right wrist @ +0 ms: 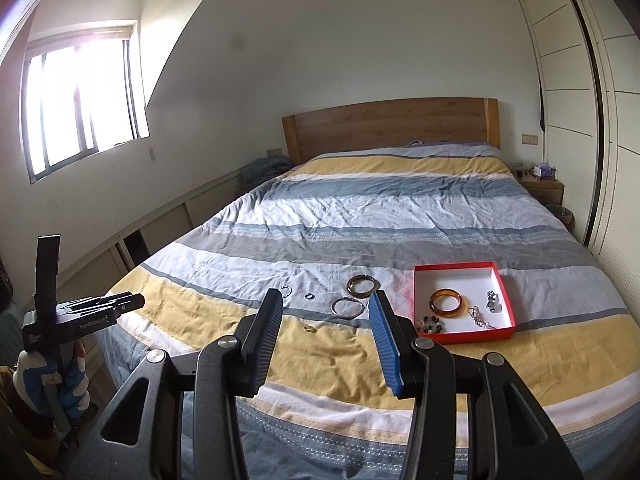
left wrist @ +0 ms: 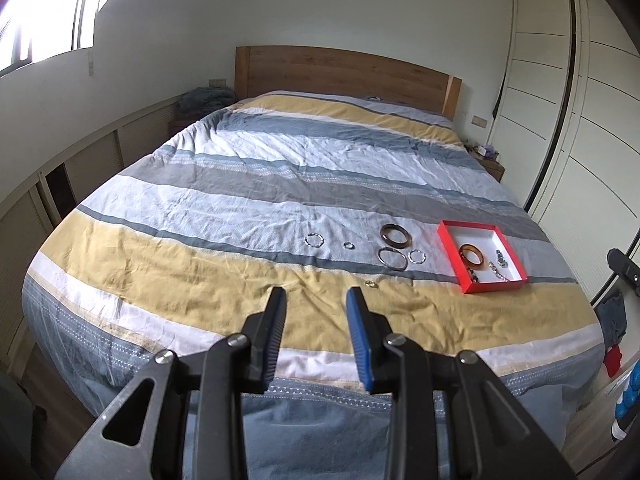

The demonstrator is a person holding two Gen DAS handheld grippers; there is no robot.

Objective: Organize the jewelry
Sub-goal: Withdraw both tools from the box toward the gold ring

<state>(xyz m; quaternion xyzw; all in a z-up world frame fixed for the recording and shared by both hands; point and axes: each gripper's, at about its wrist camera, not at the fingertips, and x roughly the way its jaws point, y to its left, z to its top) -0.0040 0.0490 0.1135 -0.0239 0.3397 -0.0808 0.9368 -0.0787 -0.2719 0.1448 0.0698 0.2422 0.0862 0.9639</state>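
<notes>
A red box (left wrist: 451,254) (right wrist: 504,284) with a white inside lies on the striped bed. It holds an amber bangle (left wrist: 472,257) (right wrist: 446,302), a watch (right wrist: 493,302), a chain and dark beads. Loose on the cover to its left lie a dark brown bangle (left wrist: 396,235) (right wrist: 362,284), a thin metal bangle (left wrist: 393,259) (right wrist: 347,307), a silver beaded ring (left wrist: 417,256), a small ring (left wrist: 348,245) (right wrist: 308,296), a beaded bracelet (left wrist: 314,239) (right wrist: 286,290) and a gold ring (left wrist: 371,283) (right wrist: 309,329). My left gripper (left wrist: 316,296) and my right gripper (right wrist: 325,300) are open and empty, above the bed's foot.
The bed (left wrist: 280,168) has a wooden headboard (right wrist: 392,124). Wardrobe doors (right wrist: 580,100) stand at the right, a nightstand (right wrist: 540,188) beside the headboard, low cabinets and a window (right wrist: 84,100) at the left. The left gripper's body (right wrist: 80,316) shows at the left of the right wrist view.
</notes>
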